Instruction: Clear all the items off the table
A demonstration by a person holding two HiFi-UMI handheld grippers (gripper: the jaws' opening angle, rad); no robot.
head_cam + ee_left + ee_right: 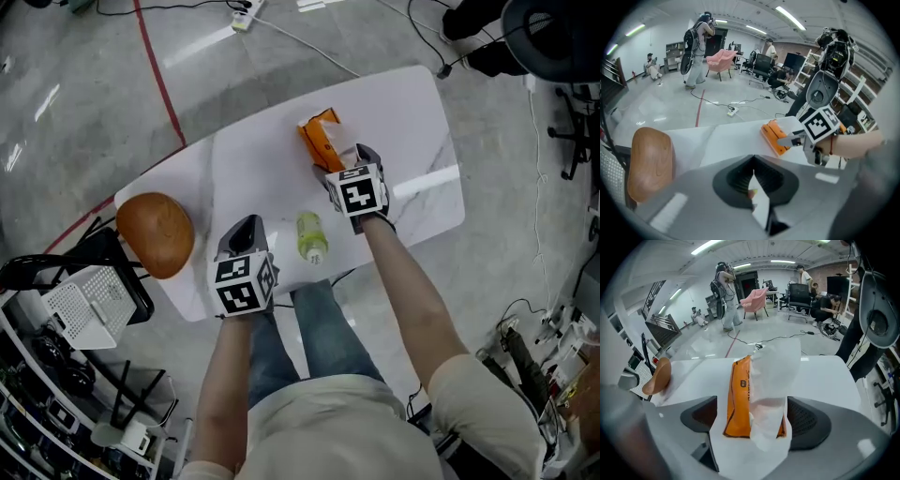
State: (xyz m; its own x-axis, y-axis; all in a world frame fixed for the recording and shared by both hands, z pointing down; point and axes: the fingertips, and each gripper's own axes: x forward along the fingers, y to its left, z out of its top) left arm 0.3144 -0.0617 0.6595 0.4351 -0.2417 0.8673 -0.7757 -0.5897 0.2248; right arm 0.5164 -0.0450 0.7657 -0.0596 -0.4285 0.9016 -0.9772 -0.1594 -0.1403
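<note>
The pack (739, 399) is seen on the table (253, 159), between the widely spread jaws of the right gripper (752, 417), unpressed. The left gripper (752, 183) is closed, empty. The pack is judged light, soft, crushable (loose tissue protrudes); a hold across the orange sides is advised

Orange tissue pack (317, 142), yellow-green bottle (311, 236) lying on table (248, 173)

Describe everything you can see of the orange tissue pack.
The orange tissue pack is an oblong, glossy soft wrapper with small dark print too small to read. A crumpled white tissue stands out of its top. It lies flat on the white table, between the open jaws of the right gripper, which are not clamped on it.
</note>
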